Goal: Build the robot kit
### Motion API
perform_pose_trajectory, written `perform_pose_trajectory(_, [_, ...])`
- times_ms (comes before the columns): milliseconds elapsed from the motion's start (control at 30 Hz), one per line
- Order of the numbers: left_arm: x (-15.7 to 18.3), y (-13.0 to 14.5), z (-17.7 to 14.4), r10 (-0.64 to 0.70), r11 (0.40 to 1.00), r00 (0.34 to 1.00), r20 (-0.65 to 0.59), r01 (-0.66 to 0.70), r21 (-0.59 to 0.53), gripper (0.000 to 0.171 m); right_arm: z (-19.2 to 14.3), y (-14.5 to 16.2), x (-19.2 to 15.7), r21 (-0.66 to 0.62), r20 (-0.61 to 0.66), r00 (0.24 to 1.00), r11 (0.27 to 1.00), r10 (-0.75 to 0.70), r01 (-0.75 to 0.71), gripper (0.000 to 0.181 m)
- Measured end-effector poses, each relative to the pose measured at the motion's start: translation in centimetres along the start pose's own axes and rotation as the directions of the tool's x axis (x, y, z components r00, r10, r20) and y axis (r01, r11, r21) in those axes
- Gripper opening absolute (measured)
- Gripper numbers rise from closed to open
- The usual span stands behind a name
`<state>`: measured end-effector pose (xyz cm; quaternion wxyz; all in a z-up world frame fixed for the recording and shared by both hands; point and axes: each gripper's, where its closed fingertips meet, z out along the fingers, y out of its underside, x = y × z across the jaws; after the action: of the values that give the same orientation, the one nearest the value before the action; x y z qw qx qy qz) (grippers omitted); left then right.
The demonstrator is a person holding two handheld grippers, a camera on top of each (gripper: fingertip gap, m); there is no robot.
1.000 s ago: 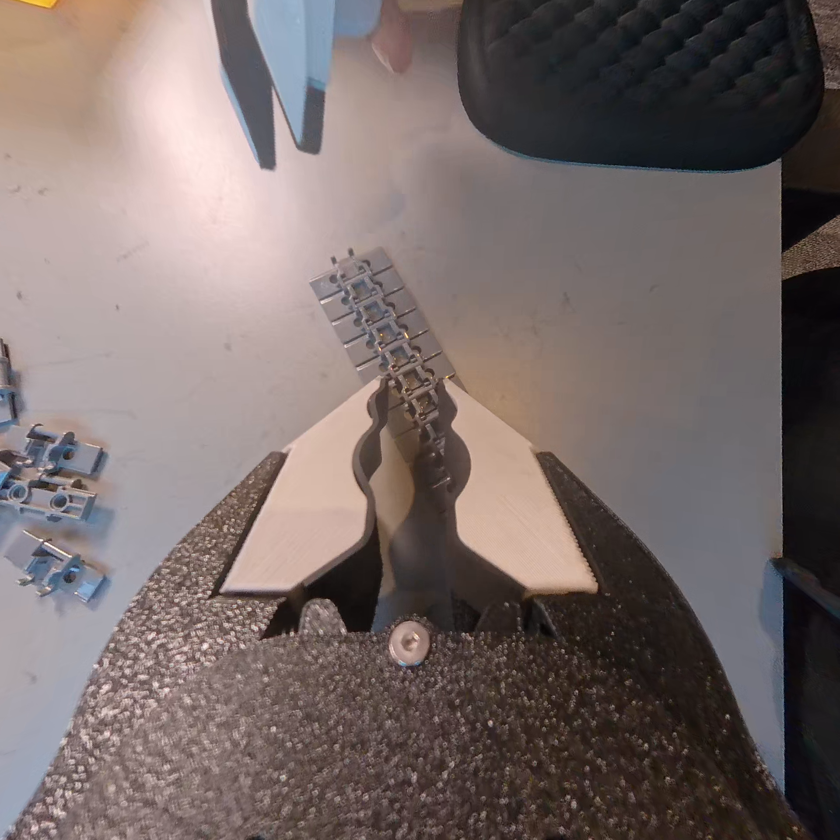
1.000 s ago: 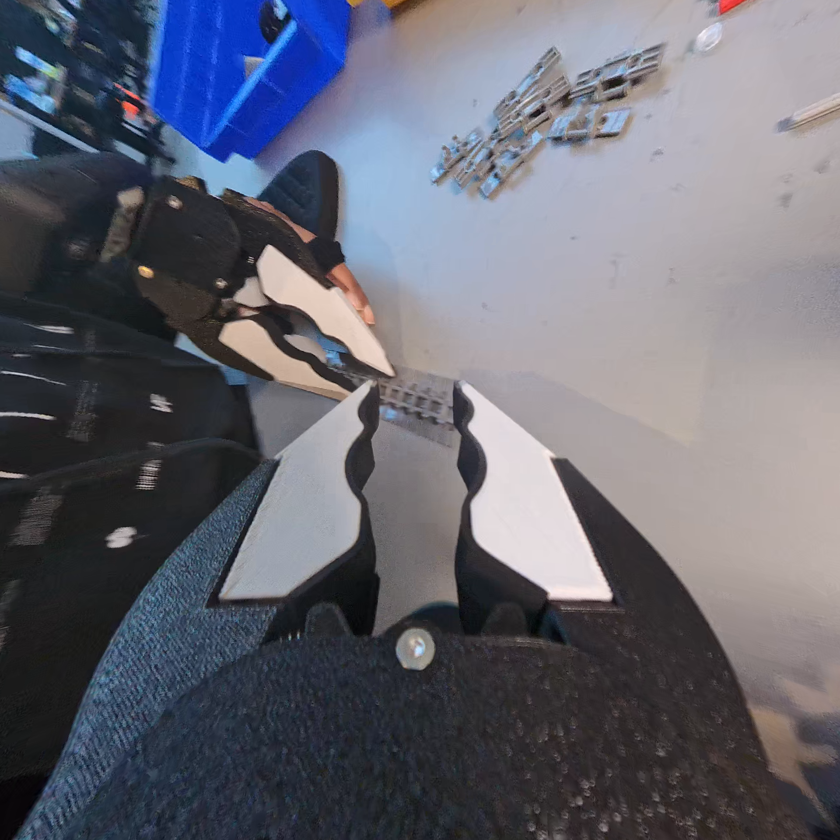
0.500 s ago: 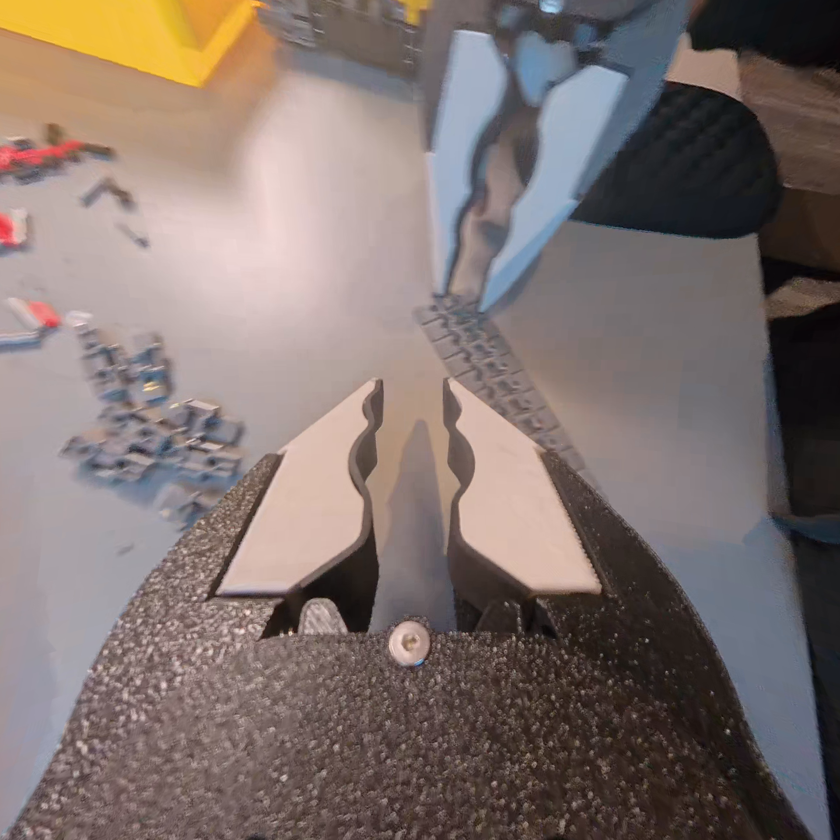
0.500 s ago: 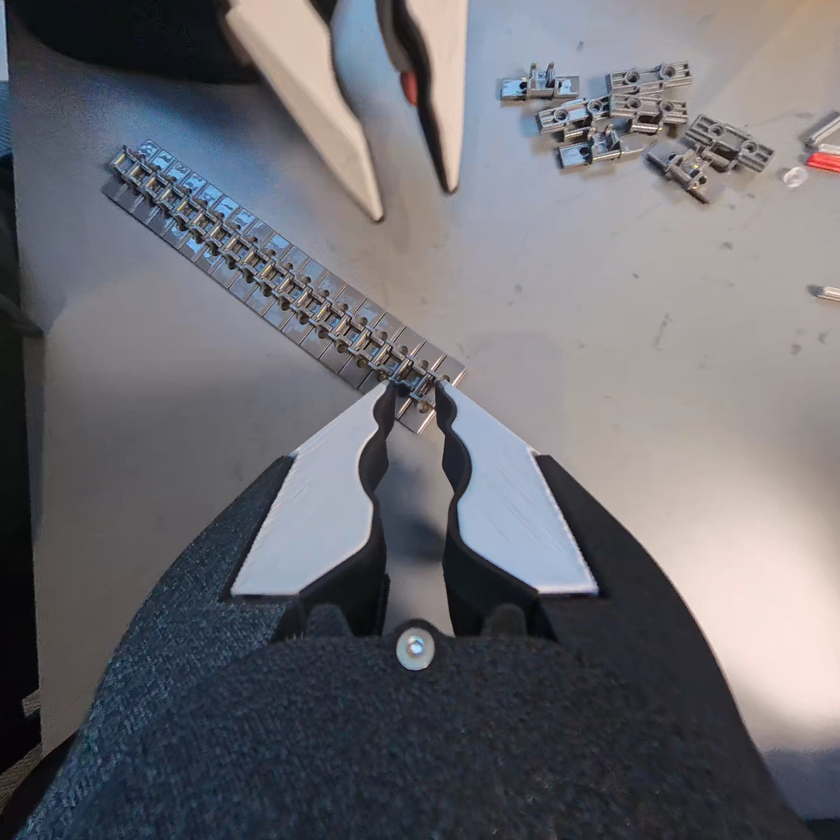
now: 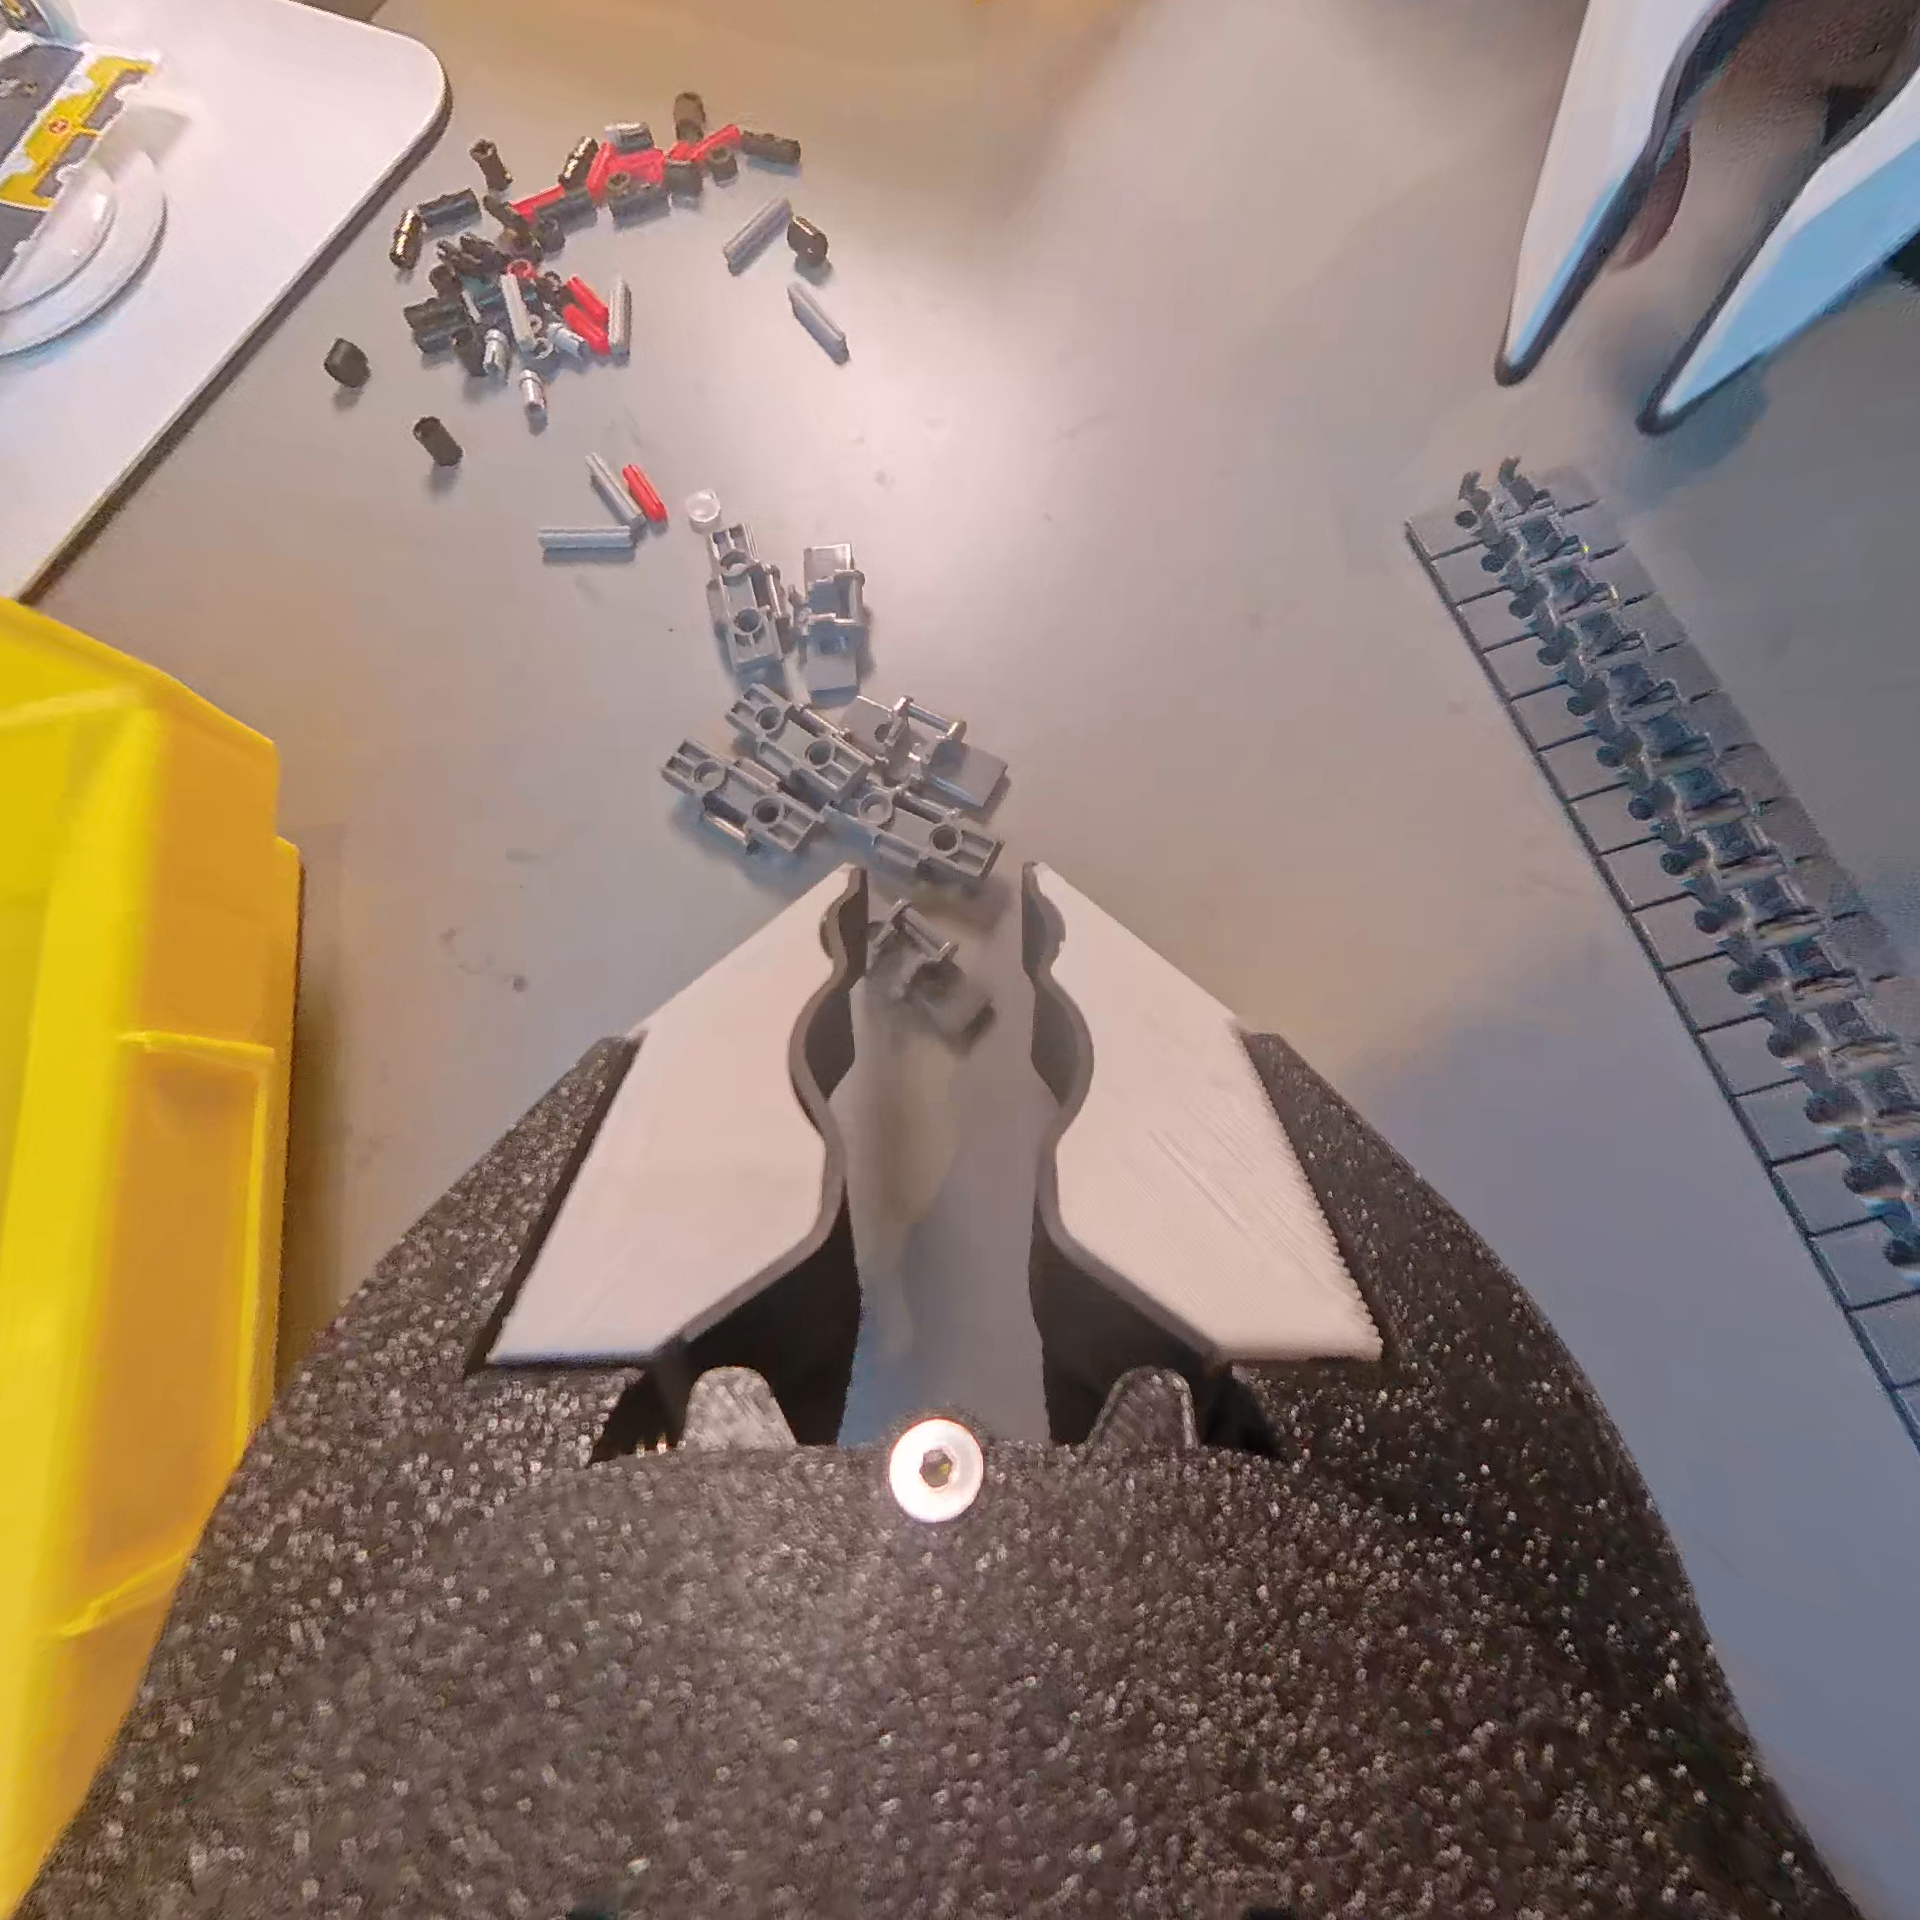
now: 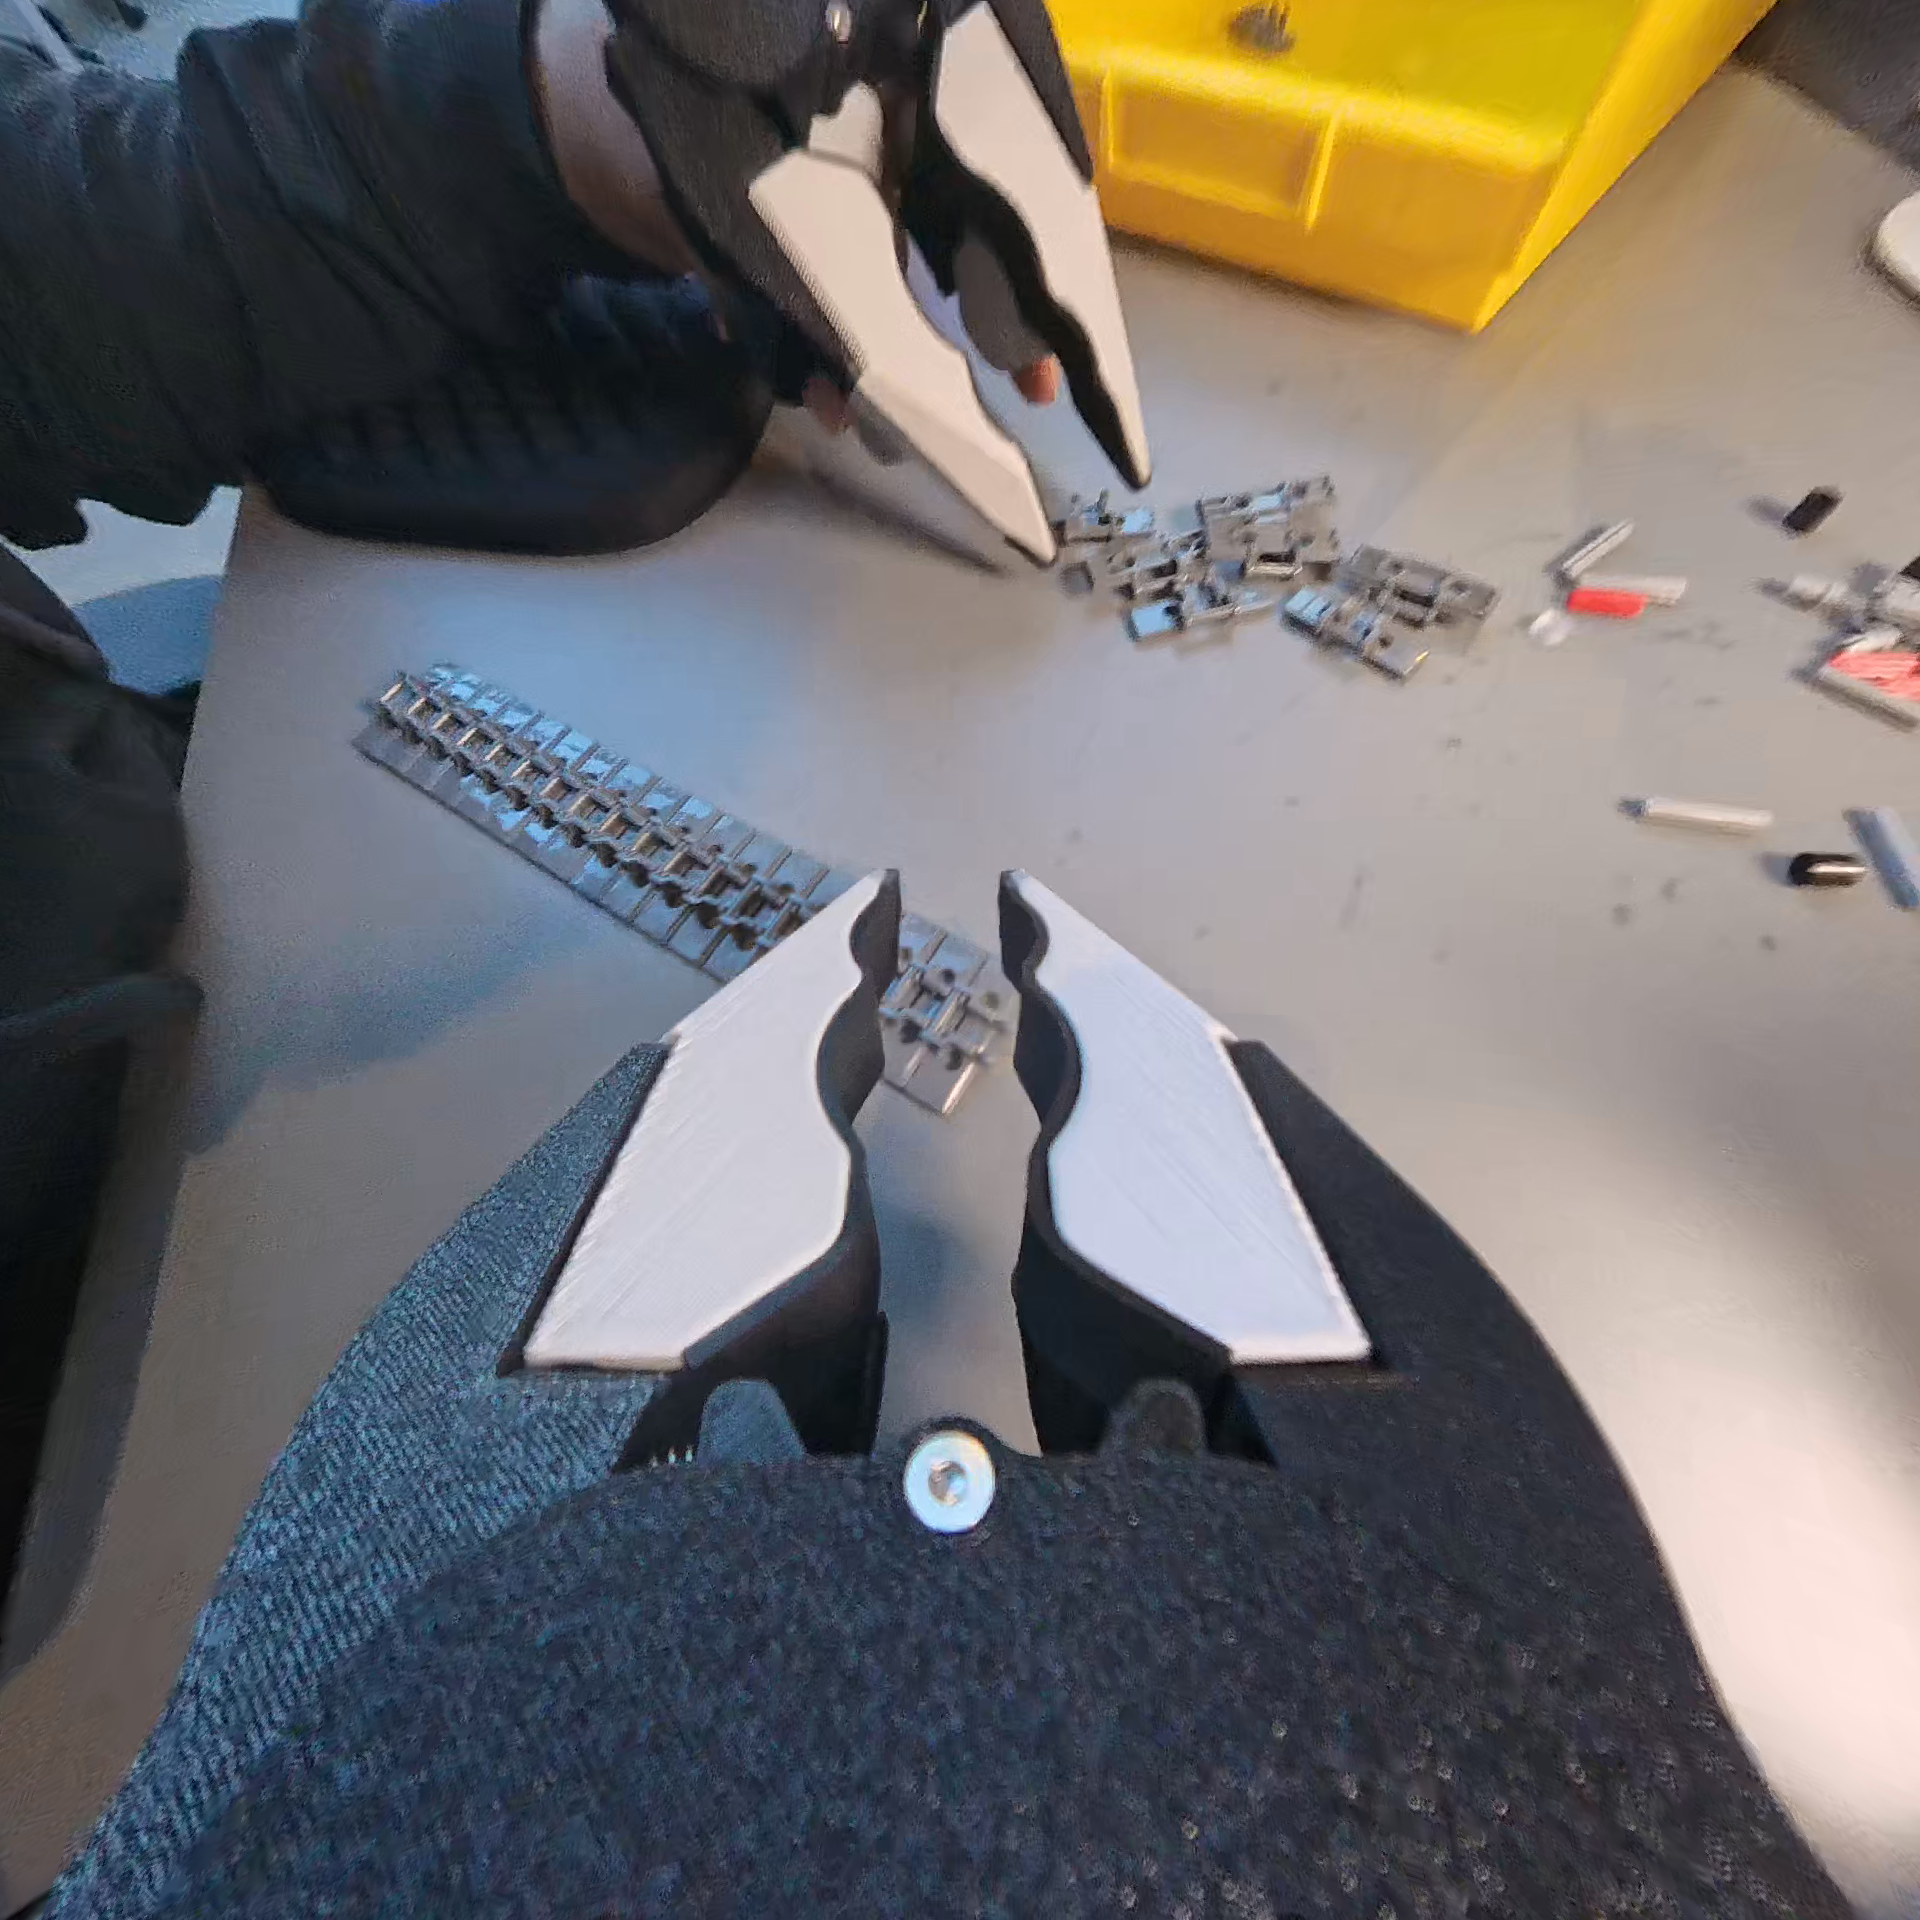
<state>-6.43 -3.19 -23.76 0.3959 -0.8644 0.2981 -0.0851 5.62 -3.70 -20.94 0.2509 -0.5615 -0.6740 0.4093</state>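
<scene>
Between the parted fingers of the left claw (image 5: pixel 943 883) lies one loose grey track link (image 5: pixel 928 971), flat on the grey counter (image 5: pixel 1195 436); the jaws stand fairly wide and grip nothing. Just ahead of the tips sits a pile of like links (image 5: pixel 831 769), and farther off a scatter of red, black and grey pins (image 5: pixel 561 239). A yellow bin (image 5: pixel 114 1039) stands at the left.

The right claw (image 6: pixel 948 888) hovers with a narrower gap, empty, over the near end of the assembled track chain (image 6: pixel 644 831), which lies stretched flat on the counter, well apart from the pile.

The single link looks light, hard and slick, likely to skid or flip under a glancing pinch; its flat plate edges seem the surest hold. The chain will probably flex at every joint, so gripping across an end link would steady it best.
</scene>
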Motion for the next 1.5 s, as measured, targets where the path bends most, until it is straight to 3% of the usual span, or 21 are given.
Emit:
perform_pose_trajectory(167, [0.1,0.2,1.4,0.057,0.996,0.997,0.044,-0.054,-0.069,0.032,0.0,-0.6,0.7,0.044,-0.101,0.985,0.989,-0.137,0.142,0.019])
perform_pose_trajectory(233, [-0.1,0.1,1.4,0.055,0.997,0.997,0.059,-0.052,-0.062,0.019,-0.1,-1.0,0.8,0.065,-0.128,0.979,0.984,-0.157,0.166,0.019])
perform_pose_trajectory(333, [-0.7,0.2,1.1,0.052,0.997,0.994,0.092,-0.046,-0.063,0.014,-0.5,-1.4,1.1,0.100,-0.161,0.975,0.980,-0.153,0.170,0.019])
perform_pose_trajectory(367, [-0.7,0.1,0.9,0.049,0.998,0.995,0.091,-0.044,-0.053,0.013,-0.7,-1.6,1.3,0.116,-0.169,0.975,0.979,-0.148,0.168,0.019])
perform_pose_trajectory(400, [-0.7,-0.1,0.7,0.043,0.999,0.995,0.087,-0.040,-0.033,0.001,-0.9,-1.8,1.4,0.131,-0.175,0.974,0.977,-0.142,0.166,0.019])
perform_pose_trajectory(667, [-0.2,-1.8,-1.6,-0.081,0.990,0.997,-0.019,0.083,0.113,0.000,-1.4,-2.4,1.8,0.169,-0.217,0.966,0.969,-0.141,0.179,0.018])
perform_pose_trajectory(833, [0.3,-3.6,-3.3,-0.171,0.953,0.976,-0.137,0.200,0.229,0.000,-1.6,-2.7,1.8,0.186,-0.237,0.959,0.962,-0.155,0.201,0.018])
perform_pose_trajectory(967, [-2.3,-1.4,-2.5,-0.207,0.969,0.978,-0.001,0.206,0.138,0.002,-1.4,-2.6,1.8,0.179,-0.239,0.957,0.962,-0.162,0.207,0.018])
perform_pose_trajectory(1067, [-2.8,-0.3,-1.4,-0.238,0.969,0.971,0.021,0.236,0.070,0.024,-1.4,-2.6,1.7,0.176,-0.237,0.957,0.962,-0.165,0.209,0.018])
perform_pose_trajectory(1300, [-2.9,1.0,1.1,-0.212,0.973,0.975,0.060,0.217,-0.075,0.023,-1.3,-2.5,1.5,0.167,-0.238,0.954,0.960,-0.183,0.226,0.017])
perform_pose_trajectory(1367, [-2.7,0.9,1.2,-0.192,0.977,0.979,0.067,0.197,-0.079,0.007,-1.2,-2.5,1.4,0.165,-0.242,0.952,0.958,-0.190,0.233,0.017])
perform_pose_trajectory(1433, [-3.1,0.8,1.1,-0.170,0.981,0.981,0.096,0.178,-0.079,0.007,-1.2,-2.5,1.4,0.161,-0.246,0.949,0.958,-0.195,0.238,0.017])
perform_pose_trajectory(1500, [-2.7,0.0,0.7,-0.206,0.978,0.978,0.040,0.207,-0.025,0.007,-1.2,-2.6,1.4,0.160,-0.249,0.948,0.956,-0.201,0.245,0.017])
